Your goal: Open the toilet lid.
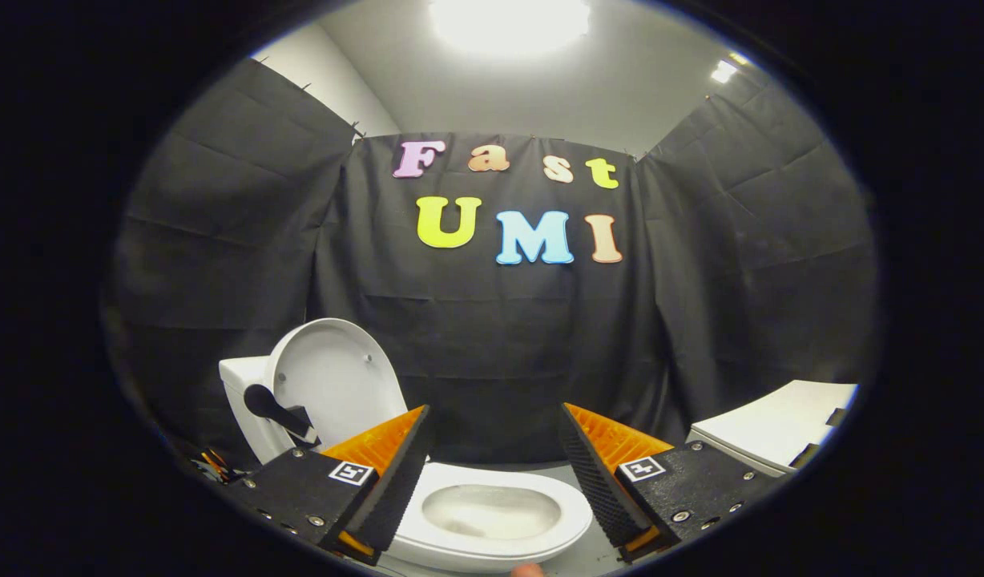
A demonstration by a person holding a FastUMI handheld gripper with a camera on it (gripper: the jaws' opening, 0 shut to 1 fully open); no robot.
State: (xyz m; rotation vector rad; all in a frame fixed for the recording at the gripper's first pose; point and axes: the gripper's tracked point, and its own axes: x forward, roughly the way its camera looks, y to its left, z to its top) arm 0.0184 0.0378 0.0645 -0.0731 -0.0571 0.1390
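Gripper view: toilet lid (pixel 332 377) stands upright, raised; fingers (pixel 588 473) spread, empty.

- One gripper (pixel 492 465), with two fingers (pixel 380 473) spread wide apart and nothing between the pads.
- Two square black-and-white marker tags (pixel 352 473), one on each finger's black block.
- One toilet (pixel 492 545), its bowl between and just beyond the fingers.
- One toilet lid (pixel 336 381), standing upright against the tank.
- One seat ring (pixel 576 513), lying down on the bowl.
- One tank (pixel 239 393), behind the raised lid.
- One black handle-like part (pixel 276 410), against the lid's lower edge.
- One second white fixture (pixel 772 429), beyond the other finger; what it is cannot be told.
- Two ceiling lights (pixel 508 24), one large and one small.
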